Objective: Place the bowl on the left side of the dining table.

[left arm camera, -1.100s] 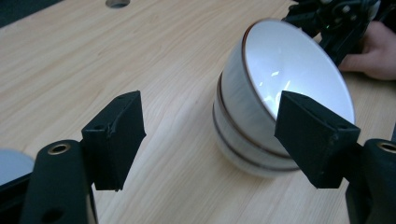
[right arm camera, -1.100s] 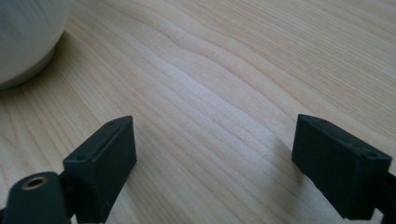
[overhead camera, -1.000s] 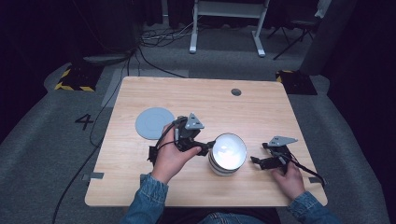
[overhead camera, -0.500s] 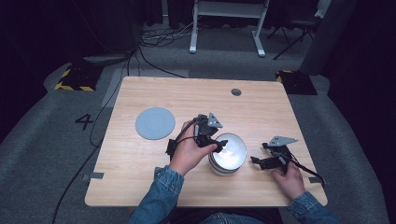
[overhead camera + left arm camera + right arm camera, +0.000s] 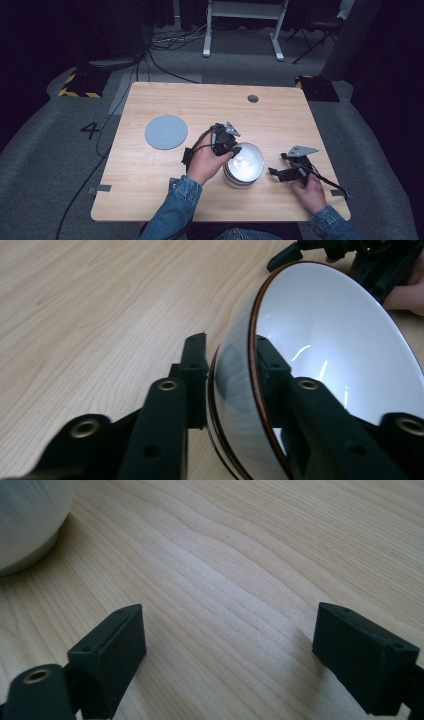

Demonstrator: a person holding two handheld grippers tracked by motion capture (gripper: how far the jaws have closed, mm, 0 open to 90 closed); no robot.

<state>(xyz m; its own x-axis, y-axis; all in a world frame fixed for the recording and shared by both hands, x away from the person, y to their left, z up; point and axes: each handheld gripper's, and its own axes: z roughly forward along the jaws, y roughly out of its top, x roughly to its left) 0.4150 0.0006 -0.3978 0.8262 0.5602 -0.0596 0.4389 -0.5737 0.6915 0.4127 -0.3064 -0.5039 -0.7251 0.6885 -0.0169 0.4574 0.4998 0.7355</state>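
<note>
A stack of white bowls [image 5: 246, 165] with thin brown rims stands on the wooden table [image 5: 200, 107], right of centre near the front. My left gripper [image 5: 233, 152] reaches over the stack's left edge. In the left gripper view its jaws straddle the top bowl [image 5: 340, 350]; one finger [image 5: 194, 370] presses the outer wall, the other lies against the glossy inside, and the left gripper [image 5: 231, 345] is shut on that rim. My right gripper [image 5: 276, 164] rests low on the table right of the stack, jaws pointed at it. The right gripper [image 5: 230, 630] is open over bare wood, with a bowl's wall [image 5: 25, 525] at far left.
A flat grey round disc [image 5: 166, 132] lies on the left half of the table. A small dark cable hole [image 5: 252, 98] sits near the far edge. Cables trail from both grippers toward the front edge. Beyond the table are a white stand's legs [image 5: 240, 30] and floor cables.
My left gripper moved right from beside the grey disc to the bowl stack and has closed over the top bowl's rim. The right gripper has stayed put.
</note>
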